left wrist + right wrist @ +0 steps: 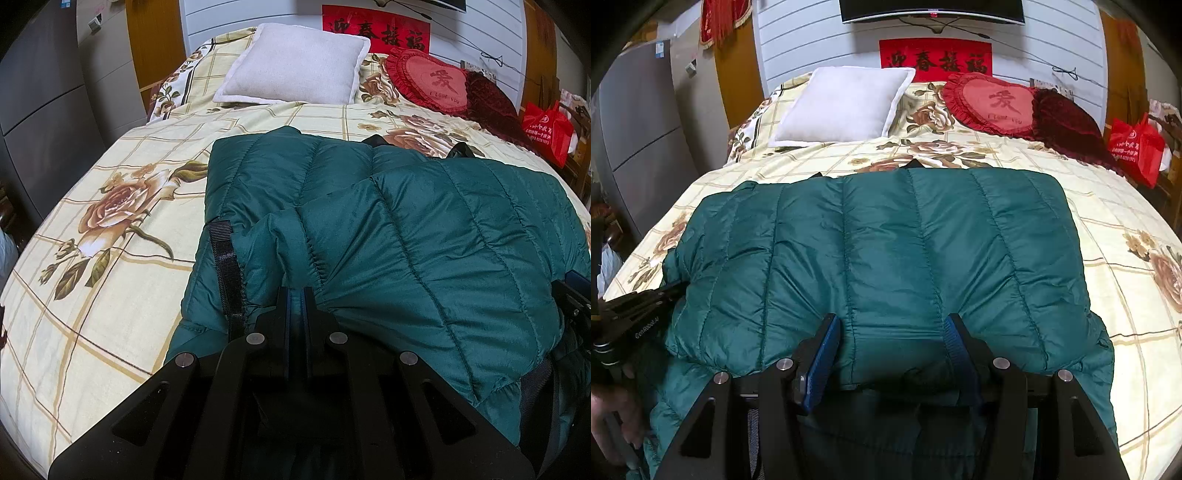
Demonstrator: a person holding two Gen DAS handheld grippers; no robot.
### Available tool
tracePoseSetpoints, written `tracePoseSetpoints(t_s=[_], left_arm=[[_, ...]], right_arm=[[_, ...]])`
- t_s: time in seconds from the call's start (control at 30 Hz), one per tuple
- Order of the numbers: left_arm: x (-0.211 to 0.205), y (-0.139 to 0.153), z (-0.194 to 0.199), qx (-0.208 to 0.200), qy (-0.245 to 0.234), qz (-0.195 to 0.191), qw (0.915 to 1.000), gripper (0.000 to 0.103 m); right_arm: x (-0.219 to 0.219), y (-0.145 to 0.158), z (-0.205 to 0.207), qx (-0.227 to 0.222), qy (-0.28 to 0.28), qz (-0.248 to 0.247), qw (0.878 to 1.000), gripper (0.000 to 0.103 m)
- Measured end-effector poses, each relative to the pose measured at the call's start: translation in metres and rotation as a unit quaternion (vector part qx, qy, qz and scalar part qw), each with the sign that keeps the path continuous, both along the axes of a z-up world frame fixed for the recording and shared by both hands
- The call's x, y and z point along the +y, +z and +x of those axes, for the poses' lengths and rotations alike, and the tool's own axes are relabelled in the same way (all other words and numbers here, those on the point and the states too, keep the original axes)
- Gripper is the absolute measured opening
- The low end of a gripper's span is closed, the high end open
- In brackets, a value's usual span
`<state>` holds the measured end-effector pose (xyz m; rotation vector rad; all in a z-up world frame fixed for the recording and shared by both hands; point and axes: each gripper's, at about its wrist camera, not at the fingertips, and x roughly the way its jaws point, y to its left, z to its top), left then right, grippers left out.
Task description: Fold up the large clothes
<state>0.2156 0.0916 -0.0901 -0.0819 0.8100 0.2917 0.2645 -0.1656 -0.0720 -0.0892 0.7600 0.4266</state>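
Note:
A dark green quilted puffer jacket [406, 206] lies on the floral bedspread, partly folded over itself; it also fills the middle of the right wrist view [886, 251]. My left gripper [297, 295] is shut on the jacket's near edge, next to a black strap [227, 266]. My right gripper [890, 328] is open, its blue-padded fingers [823, 354] on either side of a bulge of the jacket's near edge. The left gripper shows at the left edge of the right wrist view [670, 290], at the jacket's left side.
The bed [110, 258] has a white pillow [295, 70] and a red heart cushion [436, 81] at its head. A red bag [546, 129] stands at the right. Grey wardrobes [44, 92] stand at the left. A red banner hangs on the wall.

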Motion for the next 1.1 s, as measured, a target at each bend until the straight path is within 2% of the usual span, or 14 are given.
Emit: tracePoseSetpoints(t_s=[0.7, 0.8, 0.9, 0.97, 1.03, 1.07, 1.1], left_arm=[[0.001, 0.000, 0.000, -0.002, 0.000, -0.005, 1.0000, 0.005], [0.002, 0.000, -0.001, -0.003, 0.000, -0.006, 1.0000, 0.005], [0.000, 0.002, 0.001, 0.004, -0.005, 0.000, 1.0000, 0.005], [0.000, 0.009, 0.002, 0.023, -0.025, 0.010, 0.9994, 0.005], [0.004, 0.020, -0.004, 0.037, -0.039, -0.003, 0.9985, 0.005], [0.009, 0.030, -0.012, 0.037, -0.050, -0.019, 0.9979, 0.005], [0.011, 0.036, -0.019, 0.033, -0.058, -0.027, 0.9974, 0.005]], right_arm=[[-0.004, 0.002, 0.000, 0.006, 0.001, 0.015, 1.000, 0.056], [-0.013, 0.023, 0.001, 0.033, -0.005, 0.016, 0.999, 0.056], [-0.041, 0.065, -0.017, 0.026, -0.014, -0.003, 1.000, 0.056], [-0.063, 0.084, -0.038, 0.018, -0.018, -0.034, 0.999, 0.057], [-0.087, 0.096, -0.059, 0.001, -0.024, -0.060, 0.998, 0.071], [-0.102, 0.100, -0.072, -0.006, -0.029, -0.068, 0.997, 0.082], [-0.115, 0.102, -0.082, -0.011, -0.033, -0.069, 0.997, 0.083]])
